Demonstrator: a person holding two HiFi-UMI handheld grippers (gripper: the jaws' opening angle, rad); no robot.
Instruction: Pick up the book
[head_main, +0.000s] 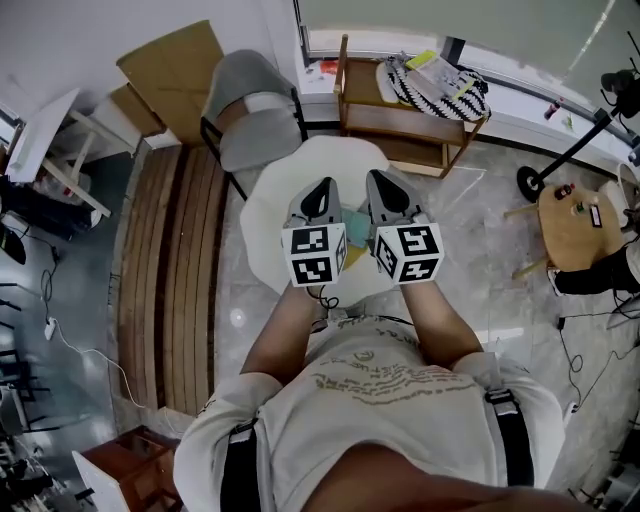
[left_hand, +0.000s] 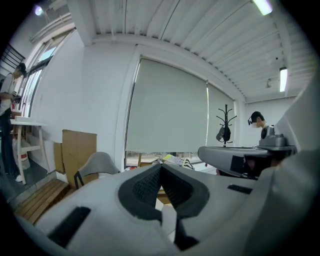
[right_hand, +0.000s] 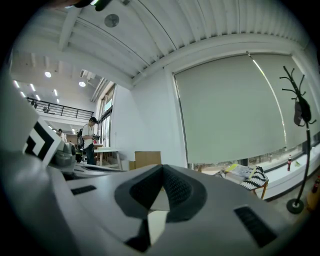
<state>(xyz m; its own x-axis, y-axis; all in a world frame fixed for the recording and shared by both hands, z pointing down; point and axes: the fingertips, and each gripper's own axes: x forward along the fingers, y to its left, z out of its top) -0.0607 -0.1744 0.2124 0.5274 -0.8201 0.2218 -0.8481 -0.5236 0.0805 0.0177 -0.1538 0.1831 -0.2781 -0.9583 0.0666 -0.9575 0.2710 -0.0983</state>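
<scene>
Centre of the frame: the left gripper (head_main: 324, 186) and the right gripper (head_main: 380, 178) sit side by side above a round white counter (head_main: 268, 212). Both have their jaws closed on nothing. Between them a teal sliver, apparently the book (head_main: 356, 238), lies on the counter, mostly hidden.

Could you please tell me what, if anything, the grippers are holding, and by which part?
Nothing is held: the left gripper and the right gripper are both shut on nothing.
</scene>
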